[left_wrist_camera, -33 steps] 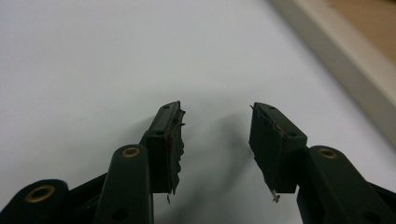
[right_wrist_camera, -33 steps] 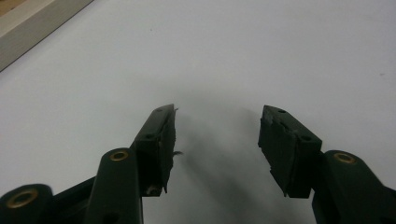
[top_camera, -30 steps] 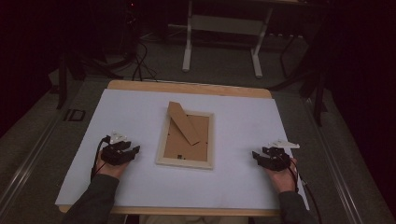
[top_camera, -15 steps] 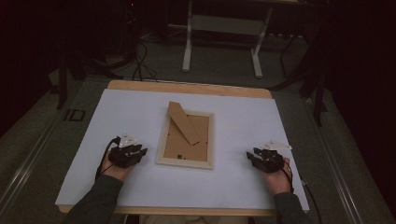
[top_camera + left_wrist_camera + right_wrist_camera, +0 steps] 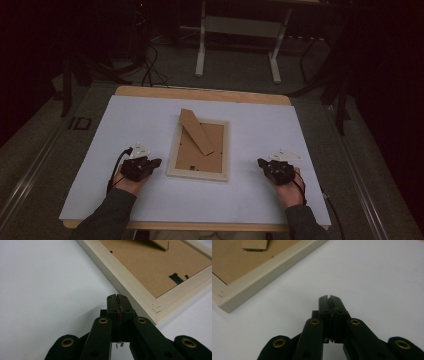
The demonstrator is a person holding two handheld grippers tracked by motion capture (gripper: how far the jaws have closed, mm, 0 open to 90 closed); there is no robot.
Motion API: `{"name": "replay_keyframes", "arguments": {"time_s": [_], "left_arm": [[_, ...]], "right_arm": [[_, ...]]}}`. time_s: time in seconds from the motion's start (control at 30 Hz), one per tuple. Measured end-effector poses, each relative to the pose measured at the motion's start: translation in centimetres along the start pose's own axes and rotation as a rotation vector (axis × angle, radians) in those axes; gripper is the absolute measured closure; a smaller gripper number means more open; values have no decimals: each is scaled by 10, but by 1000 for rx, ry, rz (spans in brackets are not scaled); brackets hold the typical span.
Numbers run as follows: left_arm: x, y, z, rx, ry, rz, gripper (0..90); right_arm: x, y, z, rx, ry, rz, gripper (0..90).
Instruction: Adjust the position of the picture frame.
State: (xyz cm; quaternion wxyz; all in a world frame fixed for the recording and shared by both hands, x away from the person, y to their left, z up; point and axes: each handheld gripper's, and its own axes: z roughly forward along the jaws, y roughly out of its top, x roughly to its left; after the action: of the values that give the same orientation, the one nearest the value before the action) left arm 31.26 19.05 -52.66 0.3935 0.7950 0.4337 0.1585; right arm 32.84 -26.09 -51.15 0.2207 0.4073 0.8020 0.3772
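A pale wooden picture frame [image 5: 199, 147] lies face down in the middle of the white table sheet [image 5: 150, 115], its brown backing board and fold-out stand [image 5: 195, 131] facing up. My left gripper [image 5: 156, 162] rests on the sheet just left of the frame's near left corner [image 5: 155, 307]. Its jaws have just been closing and now stand shut with nothing between them. My right gripper [image 5: 261, 162] sits a hand's width right of the frame's near right corner [image 5: 227, 302]; its jaws have also just closed, empty. In each gripper view the black fingertips [image 5: 117, 298] [image 5: 329, 300] meet.
The sheet covers a wooden table [image 5: 200, 94] whose far edge shows. Beyond it stands a white table leg frame [image 5: 237, 45] on a dark floor with cables [image 5: 150, 70]. Forearms in dark sleeves [image 5: 107, 215] come in from the bottom.
Both hands have slid inward toward the frame, the left rightward and the right leftward. Both pairs of jaws have closed from open to shut.
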Motion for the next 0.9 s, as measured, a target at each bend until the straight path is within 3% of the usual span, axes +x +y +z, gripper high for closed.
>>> {"name": "replay_keyframes", "arguments": {"time_s": [0.17,0.27,0.37,0.9], "left_arm": [[-4,0,5,7,-8,7,900],[-9,1,9,12,-1,42,900],[-11,1,10,17,-2,50,900],[-18,0,16,56,-15,72,900]], "right_arm": [[3,3,3,5,18,5,887],[8,8,6,9,33,-2,882],[11,11,10,9,43,-9,882],[36,30,22,-5,91,-56,894]]}}
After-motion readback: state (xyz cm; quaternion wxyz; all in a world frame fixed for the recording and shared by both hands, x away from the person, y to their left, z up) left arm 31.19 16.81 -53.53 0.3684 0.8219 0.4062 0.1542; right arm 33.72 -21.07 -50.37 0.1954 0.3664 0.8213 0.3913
